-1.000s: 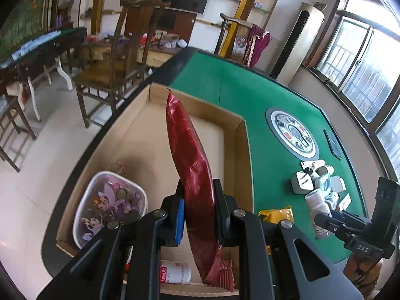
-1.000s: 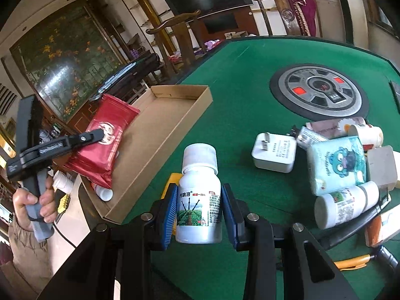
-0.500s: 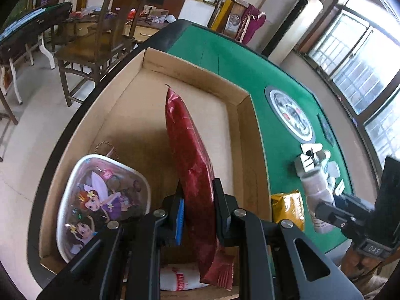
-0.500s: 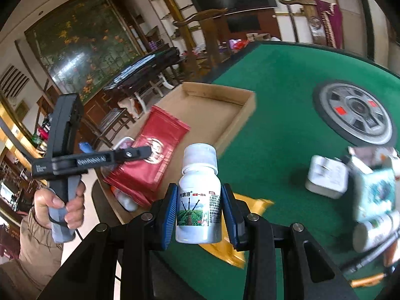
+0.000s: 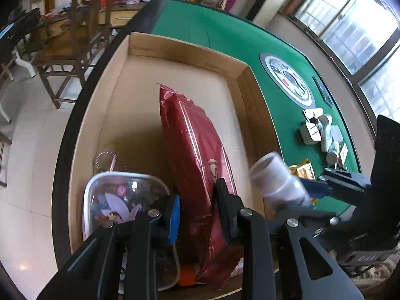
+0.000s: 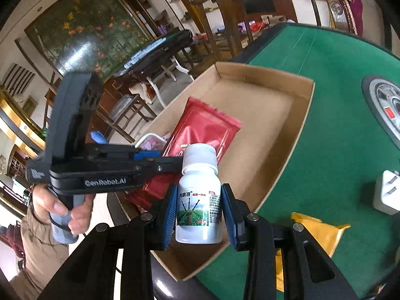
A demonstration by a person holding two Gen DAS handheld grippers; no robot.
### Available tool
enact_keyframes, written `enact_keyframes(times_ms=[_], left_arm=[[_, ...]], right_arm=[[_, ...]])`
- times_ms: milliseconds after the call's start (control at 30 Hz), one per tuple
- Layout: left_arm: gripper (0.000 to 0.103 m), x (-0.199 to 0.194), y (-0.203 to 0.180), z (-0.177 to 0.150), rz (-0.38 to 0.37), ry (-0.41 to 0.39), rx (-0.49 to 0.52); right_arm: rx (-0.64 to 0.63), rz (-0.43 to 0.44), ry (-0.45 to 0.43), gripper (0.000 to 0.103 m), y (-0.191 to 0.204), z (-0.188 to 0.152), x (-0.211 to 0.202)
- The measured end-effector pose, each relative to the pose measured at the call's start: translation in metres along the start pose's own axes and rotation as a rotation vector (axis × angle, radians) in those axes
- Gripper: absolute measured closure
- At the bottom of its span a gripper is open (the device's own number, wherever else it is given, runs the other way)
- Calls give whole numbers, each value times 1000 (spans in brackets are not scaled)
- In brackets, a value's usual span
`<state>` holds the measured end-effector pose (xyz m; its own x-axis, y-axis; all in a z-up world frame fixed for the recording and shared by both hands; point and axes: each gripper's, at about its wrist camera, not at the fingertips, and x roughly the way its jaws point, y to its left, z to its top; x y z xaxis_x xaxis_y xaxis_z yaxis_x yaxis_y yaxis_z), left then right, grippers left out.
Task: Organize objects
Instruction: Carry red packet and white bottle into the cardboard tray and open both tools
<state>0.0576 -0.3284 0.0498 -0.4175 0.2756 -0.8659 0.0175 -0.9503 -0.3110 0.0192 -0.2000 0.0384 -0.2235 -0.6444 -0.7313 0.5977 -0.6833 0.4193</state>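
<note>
Status: your left gripper (image 5: 197,207) sits low over the near end of the cardboard box (image 5: 190,50), jaws just been opening w/ the red foil pouch (image 5: 195,150) between them. Pouch stands on edge, leaning toward the box's right wall, its bottom crimp down at the near wall. Right pad looks to be against the foil; the blue left pad shows a slim gap, so you've no firm clamp there.

Left of the pouch, inside the box: clear plastic container w/ cartoon print (image 5: 120,200), bead chain (image 5: 107,160) just behind it. Smth orange-red pokes out under the pouch, can't ID it.

Your right gripper (image 6: 198,212) holds the white pill bottle (image 6: 198,200) upright, blue pads pressed on both sides of the label, white cap on top. Bottle hangs over the box's near right corner, close beside the left gripper's fingers (image 6: 165,162).

On the green felt table (image 6: 337,130): yellow foil packet (image 6: 322,232) just outside the box wall, white charger plug (image 6: 387,195) further right, round grey centre panel (image 5: 287,80) well beyond. Cluster of small white bottles and boxes (image 5: 322,135) sits on the felt far right. Your left hand (image 6: 62,205) wraps the grey handle.
</note>
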Motion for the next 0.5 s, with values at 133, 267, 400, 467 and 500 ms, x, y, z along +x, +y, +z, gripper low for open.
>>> enact_keyframes(times_ms=[133, 267, 400, 467, 500], left_arm=[[73, 1, -10, 4, 58, 6, 54], [71, -4, -21, 4, 131, -7, 99], [66, -12, -32, 3, 203, -25, 146], [54, -19, -34, 3, 228, -40, 158], [53, -24, -35, 3, 248, -53, 161]], right_arm=[[-2, -15, 40, 65, 9, -9, 13], [9, -5, 72, 65, 10, -18, 20], [22, 16, 79, 62, 8, -20, 20], [24, 20, 69, 59, 7, -20, 18], [23, 16, 60, 56, 7, -19, 16]])
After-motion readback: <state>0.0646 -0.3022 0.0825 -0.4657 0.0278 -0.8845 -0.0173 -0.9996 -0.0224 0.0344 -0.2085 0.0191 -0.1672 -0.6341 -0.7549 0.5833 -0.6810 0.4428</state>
